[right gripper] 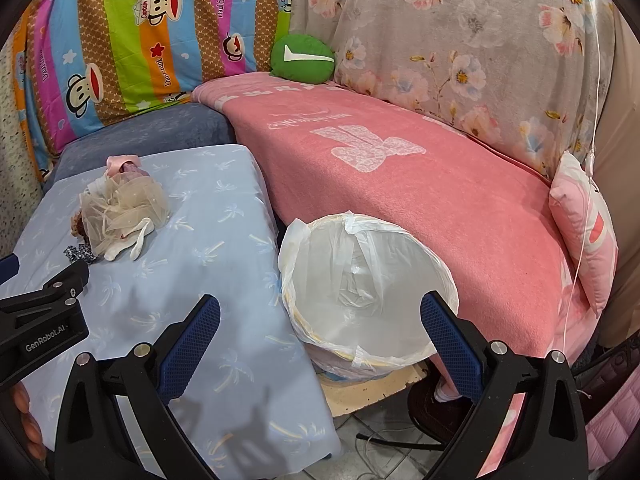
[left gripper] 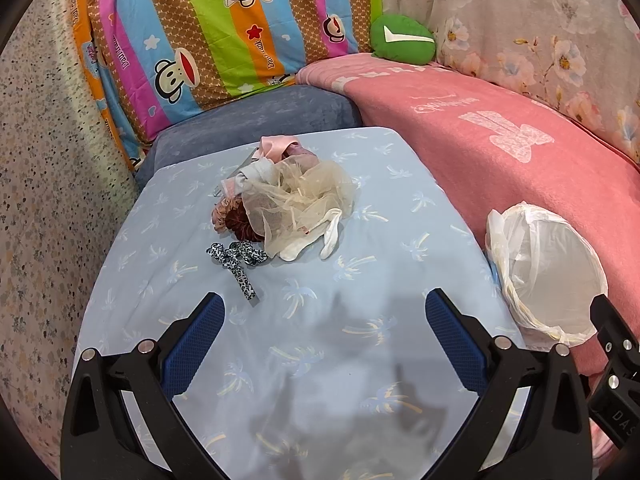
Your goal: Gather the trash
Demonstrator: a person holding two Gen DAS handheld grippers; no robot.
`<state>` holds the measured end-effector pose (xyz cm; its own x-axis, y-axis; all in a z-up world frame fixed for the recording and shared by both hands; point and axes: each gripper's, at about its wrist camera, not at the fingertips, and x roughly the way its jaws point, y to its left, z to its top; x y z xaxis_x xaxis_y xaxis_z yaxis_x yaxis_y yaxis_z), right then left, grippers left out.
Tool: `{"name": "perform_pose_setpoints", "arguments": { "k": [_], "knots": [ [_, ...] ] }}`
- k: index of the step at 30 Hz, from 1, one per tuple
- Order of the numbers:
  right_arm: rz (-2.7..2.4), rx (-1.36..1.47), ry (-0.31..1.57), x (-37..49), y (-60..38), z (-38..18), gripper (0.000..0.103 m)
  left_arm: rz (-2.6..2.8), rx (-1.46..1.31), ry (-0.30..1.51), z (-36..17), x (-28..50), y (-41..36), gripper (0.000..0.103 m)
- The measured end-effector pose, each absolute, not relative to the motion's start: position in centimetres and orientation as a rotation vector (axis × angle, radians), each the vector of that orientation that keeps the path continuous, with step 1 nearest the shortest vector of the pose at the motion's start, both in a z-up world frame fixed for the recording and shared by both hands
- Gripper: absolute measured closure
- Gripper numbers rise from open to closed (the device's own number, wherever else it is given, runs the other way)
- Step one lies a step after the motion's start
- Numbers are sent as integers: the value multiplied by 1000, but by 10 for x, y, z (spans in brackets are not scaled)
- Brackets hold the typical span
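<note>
Both pairs of fingers stand wide apart and hold nothing: the left gripper (left gripper: 324,320) hangs over the near part of the blue table (left gripper: 200,360), the right gripper (right gripper: 320,320) over its right edge, above the trash bin (right gripper: 360,280). A pile of trash (left gripper: 288,204) lies toward the table's far edge, well apart from both grippers. The bin, lined with a white bag, stands just beside the table's right edge, against the pink blanket (right gripper: 400,184). Between grippers and pile the cloth is bare.
</note>
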<state>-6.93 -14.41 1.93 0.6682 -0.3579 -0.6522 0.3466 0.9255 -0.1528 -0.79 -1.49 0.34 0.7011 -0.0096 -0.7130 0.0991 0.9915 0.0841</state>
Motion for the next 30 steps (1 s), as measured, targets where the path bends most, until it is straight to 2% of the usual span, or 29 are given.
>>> {"name": "perform_pose_setpoints", "arguments": {
  "k": [30],
  "knots": [
    [-415,-6,732,-70,-151,20,6,-86,133,766,9,-14,-20,7]
  ]
}}
